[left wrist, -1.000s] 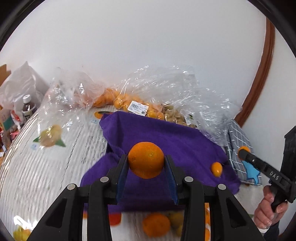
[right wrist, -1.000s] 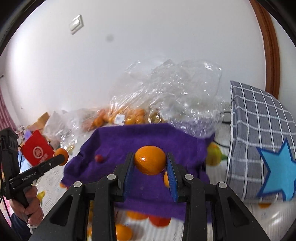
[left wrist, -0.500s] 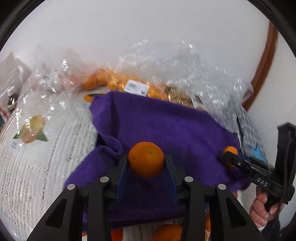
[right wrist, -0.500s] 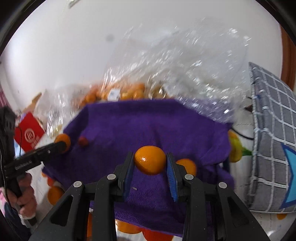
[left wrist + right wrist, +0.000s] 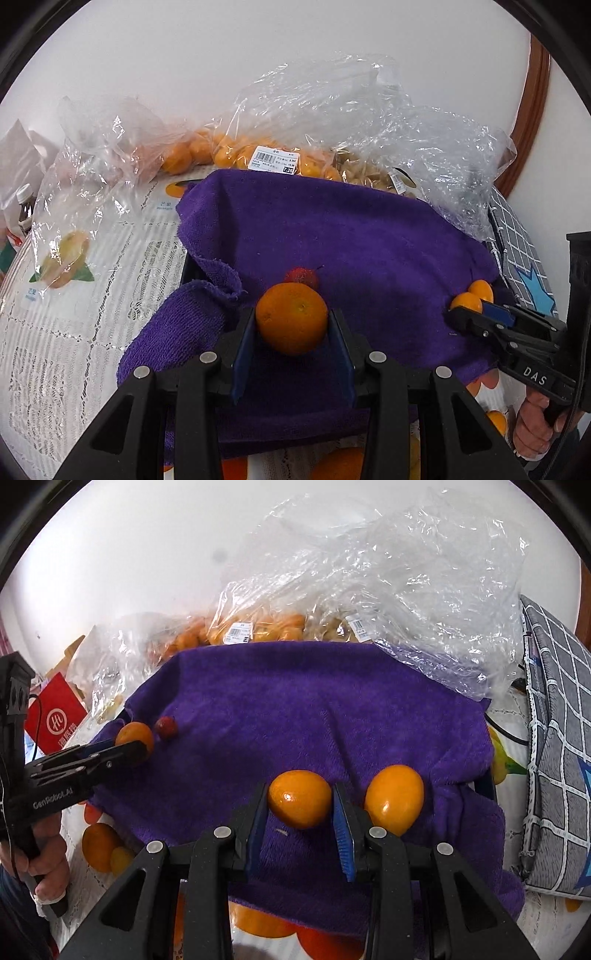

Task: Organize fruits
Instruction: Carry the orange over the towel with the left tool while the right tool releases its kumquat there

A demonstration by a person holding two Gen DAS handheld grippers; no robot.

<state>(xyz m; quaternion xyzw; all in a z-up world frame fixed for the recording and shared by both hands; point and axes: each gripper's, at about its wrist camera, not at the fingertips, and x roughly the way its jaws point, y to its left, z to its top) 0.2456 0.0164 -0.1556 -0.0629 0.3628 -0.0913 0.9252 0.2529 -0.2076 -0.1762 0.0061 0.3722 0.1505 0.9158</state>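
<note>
While both grippers hang over a purple towel [image 5: 362,236] that fills the middle of each frame, each one pinches a fruit. At lower centre of the left view, the left gripper [image 5: 291,328] has its blue pads pressed on the sides of a round orange [image 5: 291,317] with a matt, dimpled skin. At lower centre of the right view, the right gripper [image 5: 300,806] clamps a smaller, glossy kumquat [image 5: 299,804], egg-shaped and smooth.

Judging by looks, both fruits are light and firm yet would bruise under hard pressure. The orange's rough peel should hold well in the pads. The shiny kumquat seems more likely to slip or roll. A hold across the widest part, as both have now, looks best.

Counted on the towel itself: one loose kumquat [image 5: 393,799] just right of the held one, and one small red fruit [image 5: 165,726] at left of the right view, just beyond the held orange. That makes two fruits held and two lying on the cloth.

Several more orange fruits [image 5: 99,845] lie off the towel's near edge, partly hidden, so their number cannot be told. Behind the towel, along the upper part of both frames, clear plastic bags [image 5: 332,122] hold many small orange fruits, too crowded to count. A grey checked cushion [image 5: 554,738] sits at the right edge
</note>
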